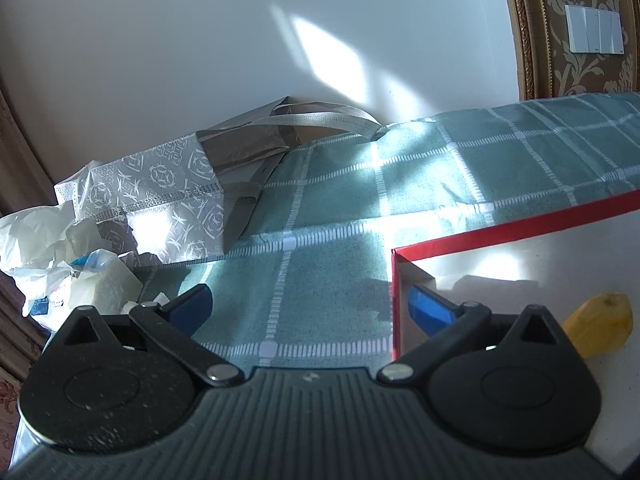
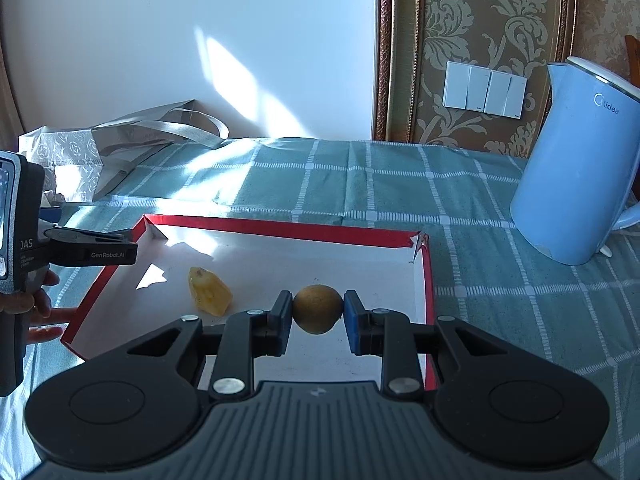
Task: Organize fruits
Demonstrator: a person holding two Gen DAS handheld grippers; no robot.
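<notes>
Green-checked cloth covers the bench, sun patches across it. On it sits a shallow cardboard tray, red rim, white inside, corners torn open. Light-blue Midea kettle stands on the cloth well to the right of the tray. Grey patterned tote bag lies at the far left by the wall, crumpled plastic bags just beside it.

Left tongs: wide apart, nothing between the fingers, straddling the tray's left wall, one blue pad outside, one inside. The right-wrist view shows a hand gripping that tool at the tray's left edge.

Right tongs: narrow, clamped on a small round fruit, dull yellow-brown, speckled skin, tiny stem nub on top. It hangs over the tray's near-right part; contact with the floor unclear.

Yellow fruit chunk, waxy, irregular, tapered, lies on the tray floor left of the round fruit, apart from it.
</notes>
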